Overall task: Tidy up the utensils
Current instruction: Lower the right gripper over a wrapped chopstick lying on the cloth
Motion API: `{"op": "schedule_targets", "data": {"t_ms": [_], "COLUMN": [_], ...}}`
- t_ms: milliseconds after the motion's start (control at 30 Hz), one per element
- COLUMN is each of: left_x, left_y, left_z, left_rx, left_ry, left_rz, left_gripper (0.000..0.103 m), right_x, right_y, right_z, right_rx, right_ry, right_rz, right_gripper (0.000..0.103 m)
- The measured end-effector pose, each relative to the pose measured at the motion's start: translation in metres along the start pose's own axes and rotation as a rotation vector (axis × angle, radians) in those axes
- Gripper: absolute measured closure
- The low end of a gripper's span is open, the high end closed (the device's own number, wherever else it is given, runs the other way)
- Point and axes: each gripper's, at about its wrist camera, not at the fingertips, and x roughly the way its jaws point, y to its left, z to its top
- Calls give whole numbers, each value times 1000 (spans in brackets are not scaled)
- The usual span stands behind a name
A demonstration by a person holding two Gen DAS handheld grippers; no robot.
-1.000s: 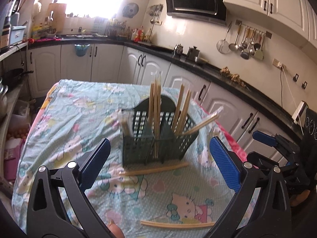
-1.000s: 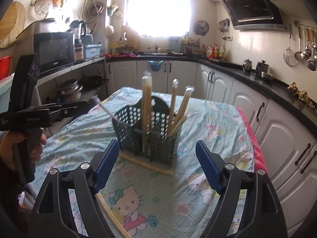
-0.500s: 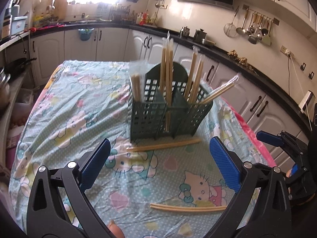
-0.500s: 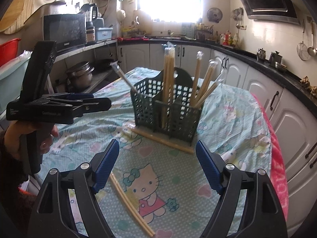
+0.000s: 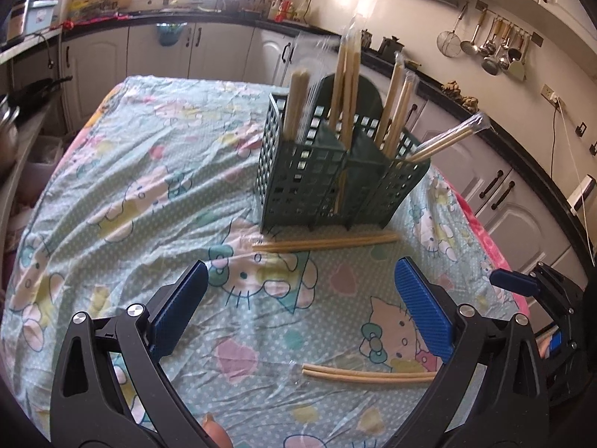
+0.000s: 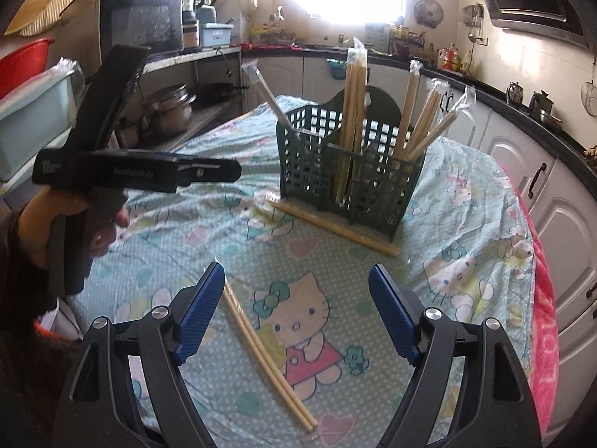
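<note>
Chopsticks, wrapped pairs in clear sleeves: several stood upright or leaning in the green utensil caddy (image 5: 328, 183), at centre frame in both wrist views. One wrapped pair (image 5: 446, 140) leaned out over the caddy's right corner in the left wrist view. One loose pair (image 5: 324, 243) lay flat on the tablecloth just beside the caddy's near base. A second loose pair (image 5: 367, 374) lay lower right in the left wrist view, near the right blue pad and partly hidden behind it; in the right wrist view it (image 6: 263, 354) ran diagonally from the left pad toward bottom centre.

Caddy: dark green plastic lattice, divided into compartments, arched back panel, standing on the tablecloth.

Tablecloth (image 5: 149, 186): pale blue, cartoon-cat print, wrinkled.

Left gripper (image 5: 300, 310): jaws spread wide, holding nothing, above the cloth. In the right wrist view it appeared at left frame, gripped by a hand (image 6: 67, 220).

Right gripper (image 6: 296, 306): jaws spread wide, holding nothing, straddling the cat print.

Background: white kitchen cabinets (image 5: 522, 216), black countertop.
</note>
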Motion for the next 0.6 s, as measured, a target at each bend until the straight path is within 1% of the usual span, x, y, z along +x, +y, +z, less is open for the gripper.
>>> {"op": "schedule_targets", "data": {"t_ms": [67,133,200,267,300,333,467,500,600], "left_x": [6,14,21,27,30,31,37,39,44], "left_y": [1,3,5,6,7,9,13,14,19], "left_z": [-3,-7,-10,-13,-15,-16,-16,-15,-13], "left_rx": [-4,-9,-13,-20,-23,-27,-45,-52,-69], "left_ry": [21,45,63,79,86,86,87,90,92], "left_rz": [-6,-18,-17,-23,-27,-34,-58,-62,-65], "left_gripper": [11,17,19,23,27,30,38,38,42], "right_x": [0,1,2,1,0,-1,-4,-4,-4], "right_y": [-2,-3,-6,-9,-10,-11,-18,-20,-22], "right_z": [-8,-16,-24,-34,-40,-45,-63,-67,-80], "right_rx": [1,4,20,36,40,44,55,61,63], "right_ry": [20,42,65,86,91,98,131,139,171], "right_rz": [8,9,14,22,28,31,28,35,51], "right_gripper": [26,26,26,26,26,26,26,28,36]}}
